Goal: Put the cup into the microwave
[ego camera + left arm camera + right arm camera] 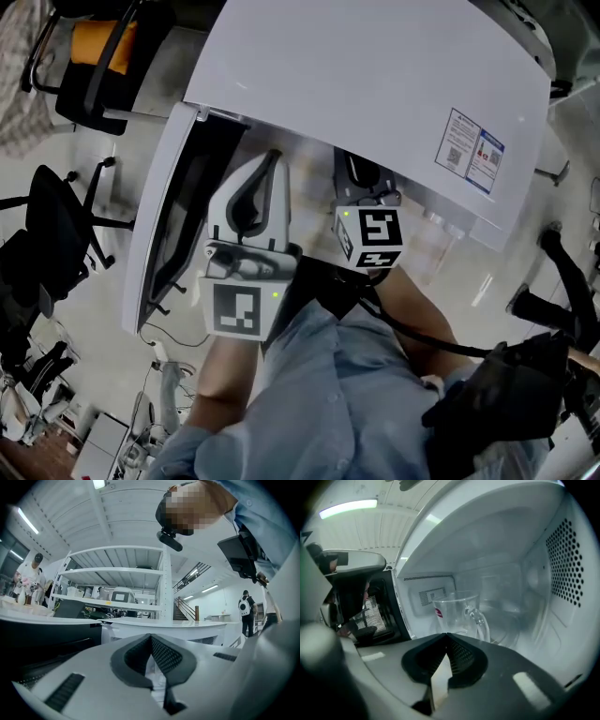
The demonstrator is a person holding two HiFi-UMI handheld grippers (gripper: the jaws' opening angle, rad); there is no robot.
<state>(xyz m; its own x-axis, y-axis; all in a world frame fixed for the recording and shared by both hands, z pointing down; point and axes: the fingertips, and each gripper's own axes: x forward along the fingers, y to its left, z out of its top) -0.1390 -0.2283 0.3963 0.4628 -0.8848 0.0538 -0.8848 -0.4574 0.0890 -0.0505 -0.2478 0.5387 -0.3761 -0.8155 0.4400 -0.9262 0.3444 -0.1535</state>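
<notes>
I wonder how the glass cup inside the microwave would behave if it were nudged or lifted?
The cup looks like clear glass, so it is probably rigid, smooth and slippery to grip, and breakable if knocked. It stands upright with a side handle, so a push would likely slide it rather than roll it.
</notes>
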